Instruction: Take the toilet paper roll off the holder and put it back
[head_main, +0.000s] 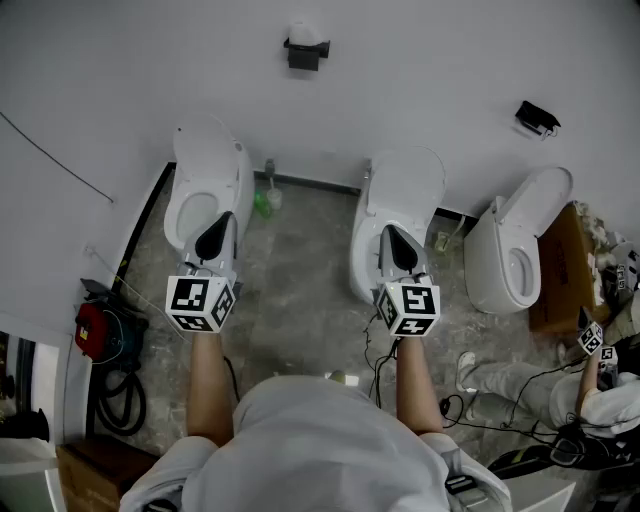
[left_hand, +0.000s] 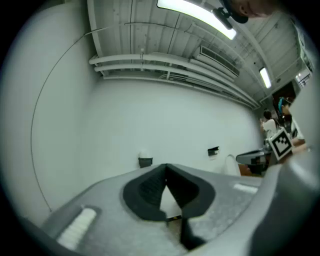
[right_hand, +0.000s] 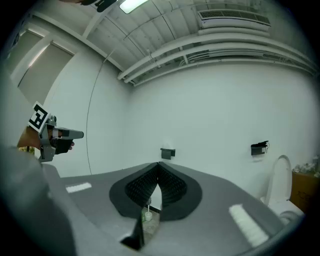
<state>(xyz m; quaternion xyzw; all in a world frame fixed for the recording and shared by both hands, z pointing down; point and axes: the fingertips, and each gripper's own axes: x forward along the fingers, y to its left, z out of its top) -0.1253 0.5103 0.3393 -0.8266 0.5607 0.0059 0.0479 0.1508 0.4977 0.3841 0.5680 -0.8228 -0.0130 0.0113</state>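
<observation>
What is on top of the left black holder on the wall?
A white toilet paper roll sits on the holder. Its underside, and how it is fixed, are covered by the holder.

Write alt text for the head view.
A person holds the left gripper and right gripper out, both shut and empty, facing a white wall where a toilet paper roll sits on its dark holder. Three white toilets stand below on the stone floor.

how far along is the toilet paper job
Nothing looks done yet: the toilet paper roll sits on its holder on the wall. Nothing is in hand: the left hand-held gripper and right hand-held gripper are both shut, empty and well short of the wall. Left to do: reach it, take the roll off, put it back.
</observation>
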